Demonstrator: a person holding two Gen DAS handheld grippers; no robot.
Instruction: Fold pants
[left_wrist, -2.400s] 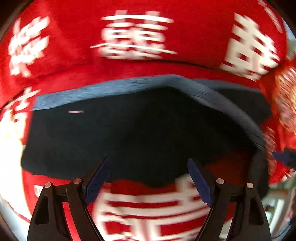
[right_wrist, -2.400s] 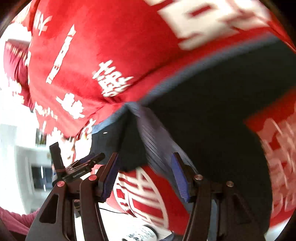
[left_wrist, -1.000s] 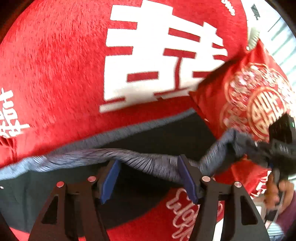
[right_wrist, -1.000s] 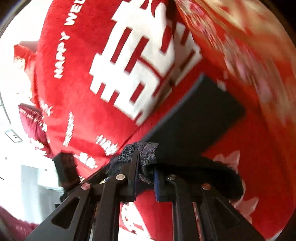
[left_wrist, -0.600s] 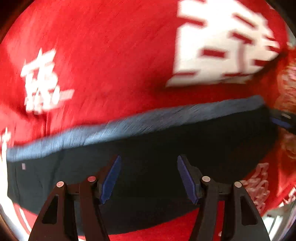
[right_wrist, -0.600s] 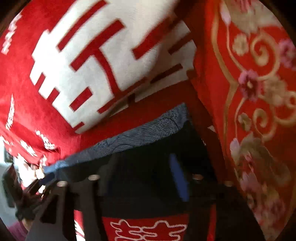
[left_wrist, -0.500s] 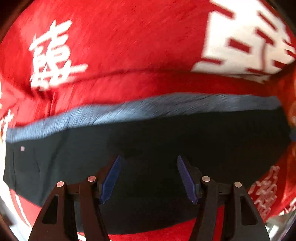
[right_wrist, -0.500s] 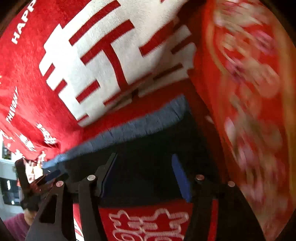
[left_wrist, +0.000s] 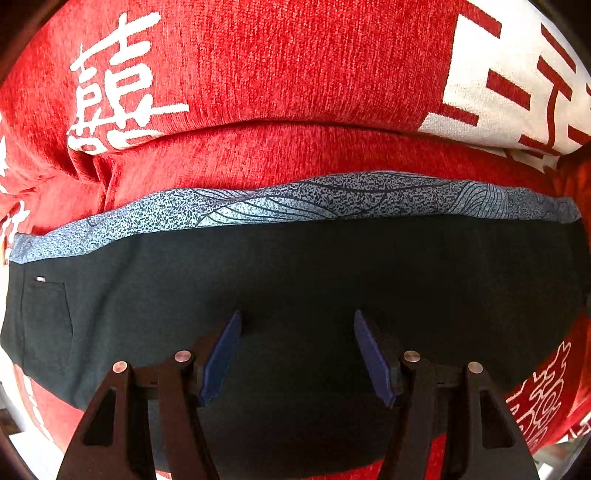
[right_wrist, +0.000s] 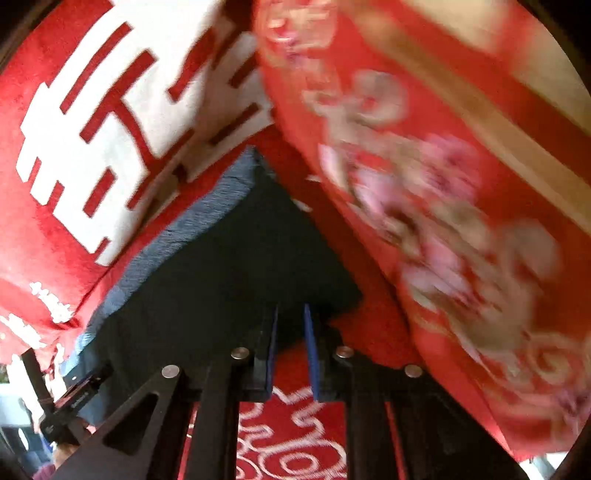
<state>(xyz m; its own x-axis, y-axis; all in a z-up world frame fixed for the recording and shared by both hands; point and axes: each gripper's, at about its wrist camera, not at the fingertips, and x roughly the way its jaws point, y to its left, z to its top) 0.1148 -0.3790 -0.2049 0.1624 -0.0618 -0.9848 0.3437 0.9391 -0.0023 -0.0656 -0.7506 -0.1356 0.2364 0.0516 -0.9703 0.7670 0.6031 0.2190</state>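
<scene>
The dark pants (left_wrist: 295, 266) lie folded flat on a red blanket with white characters (left_wrist: 258, 66). A speckled blue-grey band (left_wrist: 295, 199) runs along their far edge, and a back pocket (left_wrist: 46, 317) shows at the left. My left gripper (left_wrist: 295, 332) is open and empty, just above the middle of the dark cloth. In the right wrist view the pants (right_wrist: 221, 280) show as a dark wedge. My right gripper (right_wrist: 290, 325) hangs over their near right corner, jaws nearly closed with a narrow gap, holding nothing.
A red pillow with pink and gold flowers (right_wrist: 443, 203) lies against the right side of the pants. The blanket (right_wrist: 92, 129) extends far and left. The left gripper's body (right_wrist: 70, 406) shows at the lower left of the right wrist view.
Both grippers let go of the speckled band, which they had carried over, and the pants now lie flat. The right jaws opened, then narrowed again as that gripper swung toward the pillow.
</scene>
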